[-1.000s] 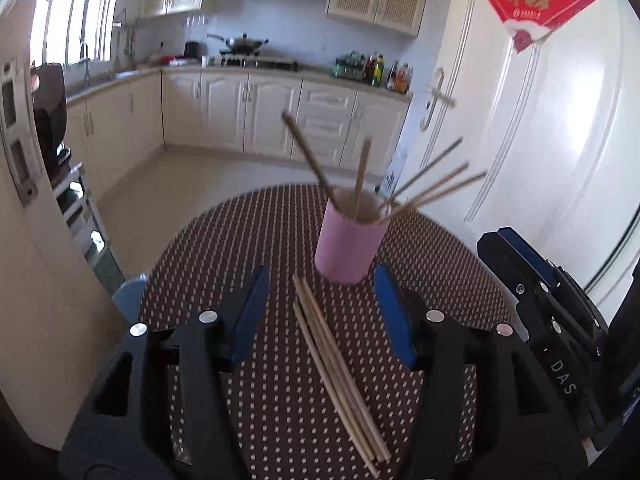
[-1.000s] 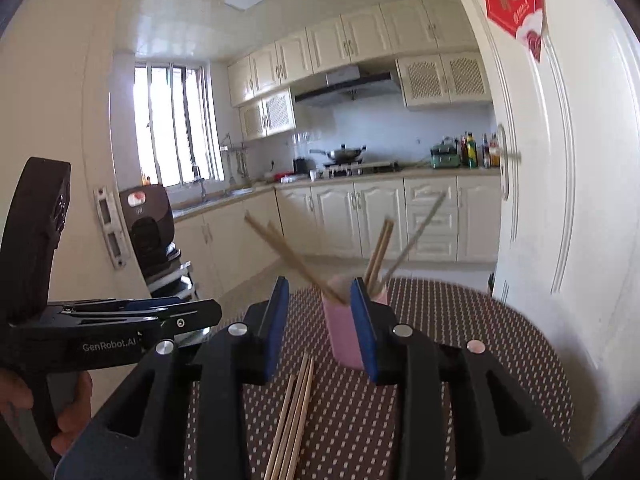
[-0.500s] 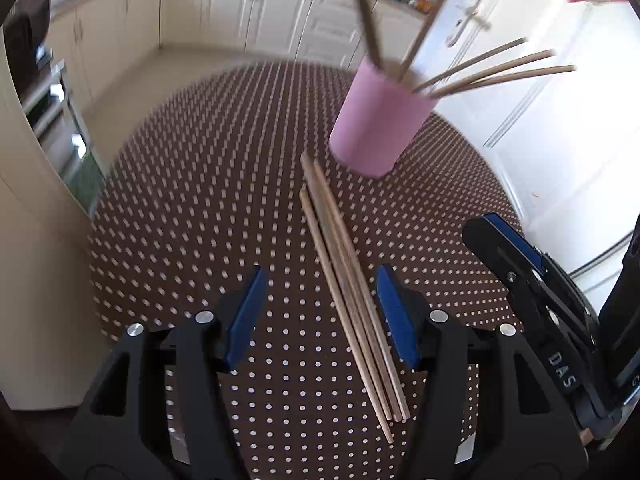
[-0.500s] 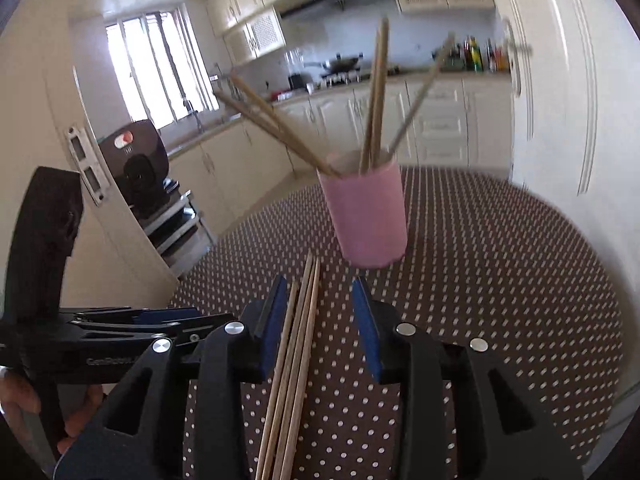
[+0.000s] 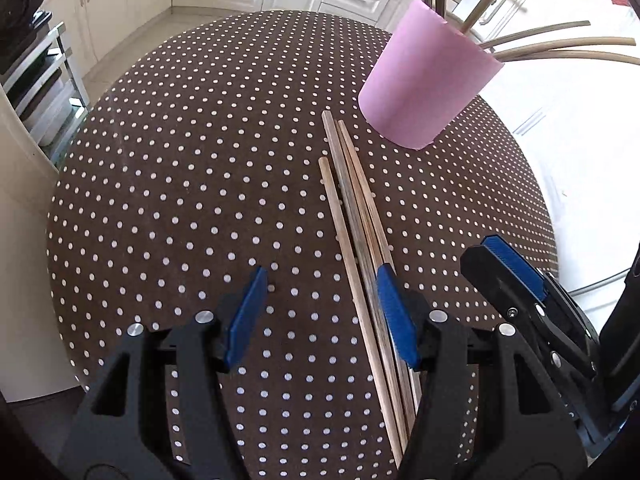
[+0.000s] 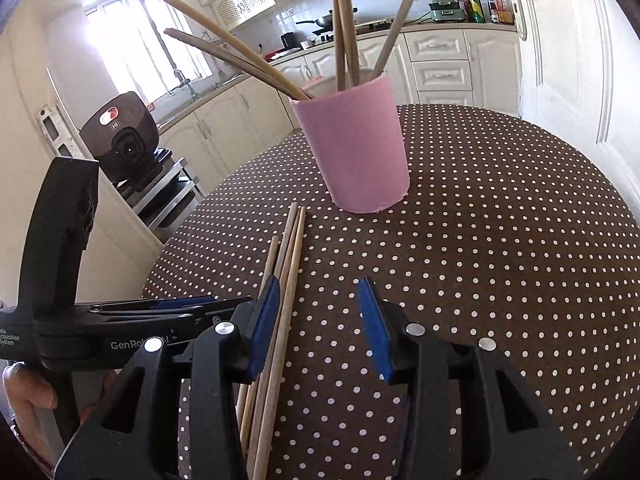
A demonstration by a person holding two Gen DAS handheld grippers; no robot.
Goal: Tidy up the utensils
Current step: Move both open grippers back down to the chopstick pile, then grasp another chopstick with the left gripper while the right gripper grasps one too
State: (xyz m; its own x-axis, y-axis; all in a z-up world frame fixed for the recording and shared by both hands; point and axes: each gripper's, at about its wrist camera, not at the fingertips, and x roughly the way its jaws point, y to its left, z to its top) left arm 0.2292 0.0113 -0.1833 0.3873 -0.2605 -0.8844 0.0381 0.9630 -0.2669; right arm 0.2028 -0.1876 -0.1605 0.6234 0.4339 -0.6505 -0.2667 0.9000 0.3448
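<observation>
Both grippers are matte black plastic with triangular cut-outs in the arms, round silver screws at the joints and blue ribbed pads on the fingers. The left gripper (image 6: 184,306), at nine o'clock in the right wrist view, carries white "GenRob" lettering on its side.

Pink cup (image 6: 358,152) blocks far side; tablecloth (image 5: 180,200) left clear.

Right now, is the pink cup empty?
No, several chopsticks stand in the pink cup.
</observation>
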